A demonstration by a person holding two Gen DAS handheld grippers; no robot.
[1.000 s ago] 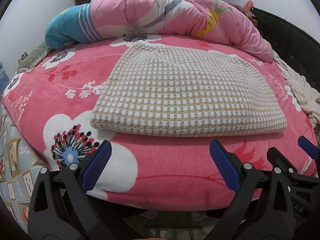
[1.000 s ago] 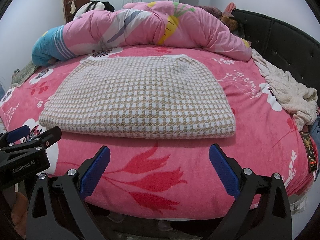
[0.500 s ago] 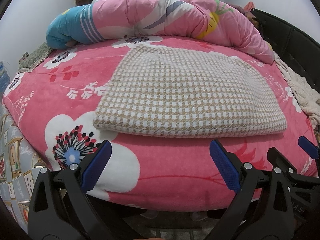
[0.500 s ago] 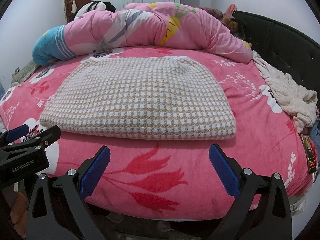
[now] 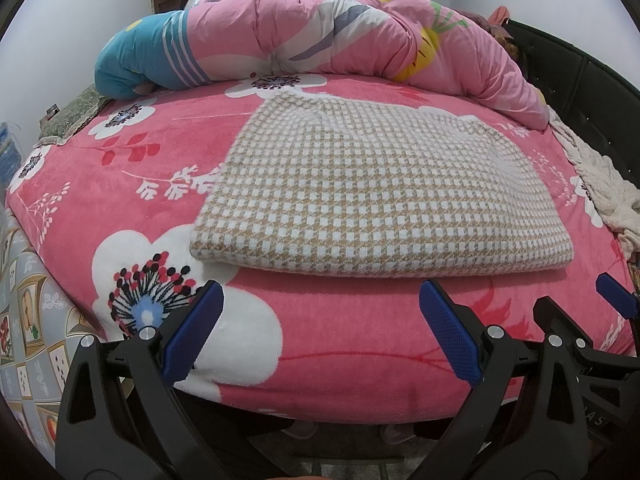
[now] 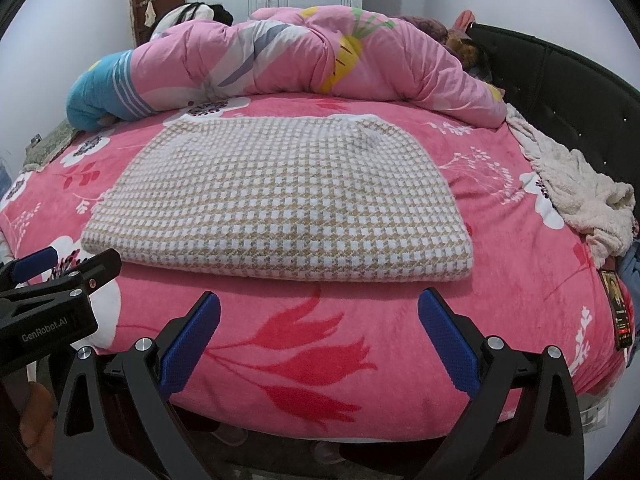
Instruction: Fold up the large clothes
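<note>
On the bed [image 5: 360,364], spread with a pink floral blanket, a folded checked garment [image 5: 372,200] in beige and white lies flat near the middle, its thick folded edge facing the two cameras and set a little back from the bed's near edge. From the right wrist view the same garment [image 6: 276,204] appears as a tidy rectangle with rounded far corners, touching nothing but the blanket beneath it.

Both tools hover just off the near side of the bed, short of the garment. The left gripper [image 5: 320,336] has its fingers [image 5: 192,338] spread wide apart, blue pads facing inward, with nothing between them. The right gripper [image 6: 320,336] is likewise splayed wide, its fingers [image 6: 448,340] empty. Each tool shows at the edge of the other's view: the right one at the lower right of the left wrist view, the left one at the lower left of the right wrist view, so the two are side by side and close together.

Behind the garment a bulky pink quilt [image 5: 360,36] with a blue striped end is heaped across the far side of the bed. A cream fleecy cloth [image 6: 576,188] lies crumpled along the right edge, beside the dark padded headboard [image 6: 560,76]. A small dark card [image 6: 618,312] rests on the blanket near the right corner.
</note>
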